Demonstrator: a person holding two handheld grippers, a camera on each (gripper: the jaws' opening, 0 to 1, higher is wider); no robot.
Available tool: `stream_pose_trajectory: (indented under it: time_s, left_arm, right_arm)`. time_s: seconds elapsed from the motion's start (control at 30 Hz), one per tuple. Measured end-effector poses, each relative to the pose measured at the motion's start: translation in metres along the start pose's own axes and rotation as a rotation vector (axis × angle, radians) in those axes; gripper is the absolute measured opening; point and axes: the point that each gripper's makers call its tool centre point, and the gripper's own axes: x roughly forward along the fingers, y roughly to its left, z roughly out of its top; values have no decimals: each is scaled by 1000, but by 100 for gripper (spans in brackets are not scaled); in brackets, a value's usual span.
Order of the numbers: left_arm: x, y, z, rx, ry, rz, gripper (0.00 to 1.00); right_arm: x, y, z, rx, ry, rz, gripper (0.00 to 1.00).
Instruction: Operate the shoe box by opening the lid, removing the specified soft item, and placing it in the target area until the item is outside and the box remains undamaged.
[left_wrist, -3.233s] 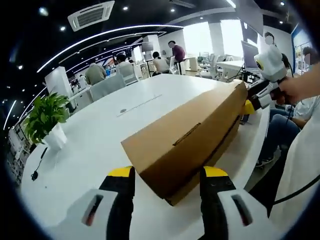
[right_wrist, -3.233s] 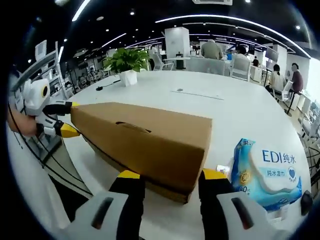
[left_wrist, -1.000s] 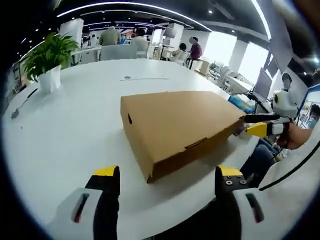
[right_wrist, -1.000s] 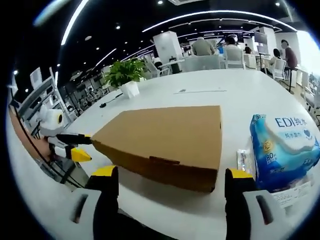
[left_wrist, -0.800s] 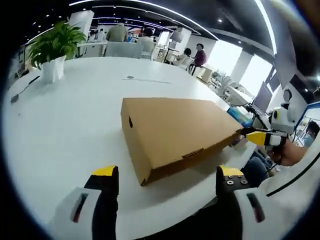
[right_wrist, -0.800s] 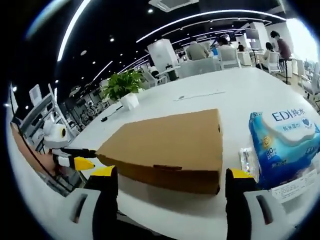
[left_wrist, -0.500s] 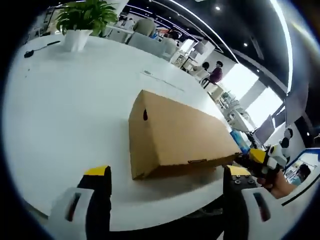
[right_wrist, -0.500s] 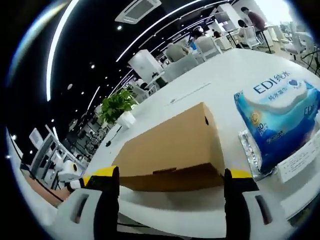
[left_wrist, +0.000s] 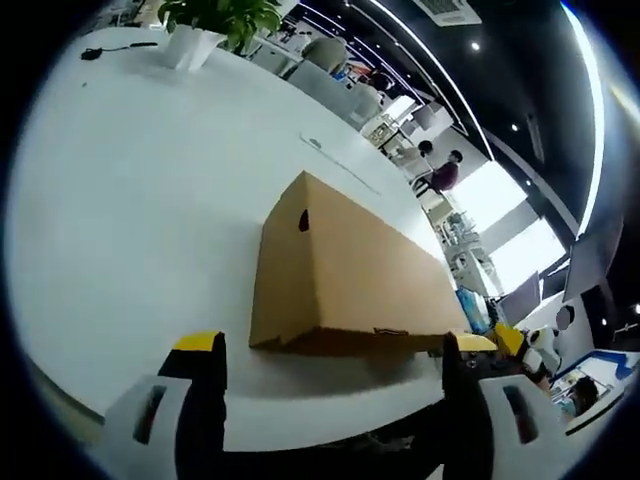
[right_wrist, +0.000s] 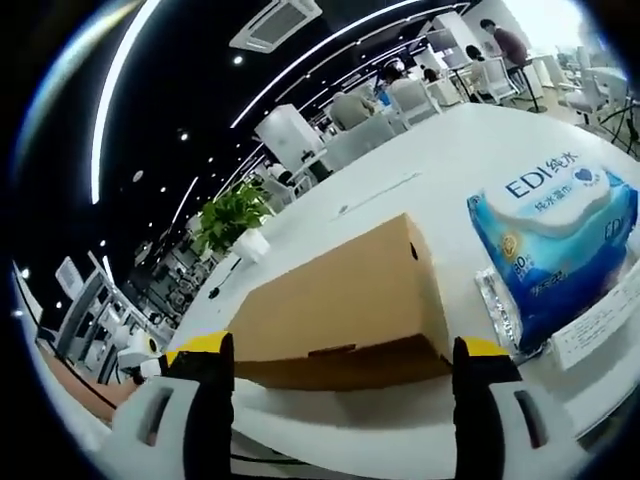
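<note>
Now your shoe box (left_wrist: 345, 275) sits shut on the white surface (left_wrist: 130, 200).
Both your left claw (left_wrist: 330, 375) and right claw (right_wrist: 340, 375) are wide, touching nothing; a blue pack (right_wrist: 555, 240) lies beside it.

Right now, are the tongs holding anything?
Nothing is held. Both tongs, left and right, are open, short of the closed brown cardboard shoe box.

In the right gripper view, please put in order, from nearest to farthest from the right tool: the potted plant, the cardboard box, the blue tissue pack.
1. The cardboard box, straight ahead of the right tool, between its open jaws.
2. The blue tissue pack, to the right, beside the box.
3. The potted plant, far across the white table, up and left.
</note>
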Motion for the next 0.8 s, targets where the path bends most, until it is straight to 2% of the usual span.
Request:
stream_pose_trajectory:
  time_s: [0.03, 0.07, 0.1, 0.13, 0.17, 0.27, 0.33, 0.4, 0.5, 0.53, 0.57, 0.6, 0.67, 0.8]
  left_arm:
    - [-2, 2, 7, -68, -46, 8, 85]
    - [-3, 3, 10, -138, -62, 3, 83]
    - [-4, 6, 13, -175, -72, -1, 83]
    - [-7, 9, 18, -196, -107, 7, 83]
    - [-8, 11, 21, -199, -129, 6, 83]
    - [-8, 9, 12, -246, -100, -8, 85]
    - [-6, 10, 7, -274, -93, -7, 85]
    - [-6, 11, 4, -292, -96, 1, 85]
    - [-3, 17, 1, -313, -107, 29, 84]
    - [-5, 24, 1, -320, -117, 72, 83]
    - [-6, 28, 4, -323, -146, 94, 82]
    - [-6, 27, 3, -338, -150, 86, 82]
    - [-3, 26, 0, -365, -137, 66, 82]
    - [-2, 22, -7, -342, -105, 67, 82]
  right_arm:
    - [0, 1, 0, 18, -4, 3, 93]
    - [0, 2, 3, 83, -21, 14, 94]
    - [-1, 3, 5, 125, -29, 21, 95]
    - [-2, 5, 8, 159, -46, 40, 96]
    - [-2, 5, 10, 150, -56, 49, 97]
    - [-4, 0, 6, 161, -42, 21, 98]
    - [-7, -1, 6, 180, -58, 8, 97]
    - [-6, -2, 11, 278, -97, 13, 97]
    - [-9, -7, 11, 429, -127, -22, 95]
    - [-9, -14, 12, 464, -151, -35, 95]
    - [-9, -15, 11, 464, -153, -39, 95]
    - [-9, -16, 7, 452, -145, -56, 95]
    - [-9, -16, 4, 450, -141, -71, 96]
    - [-11, -16, 3, 477, -131, -93, 95]
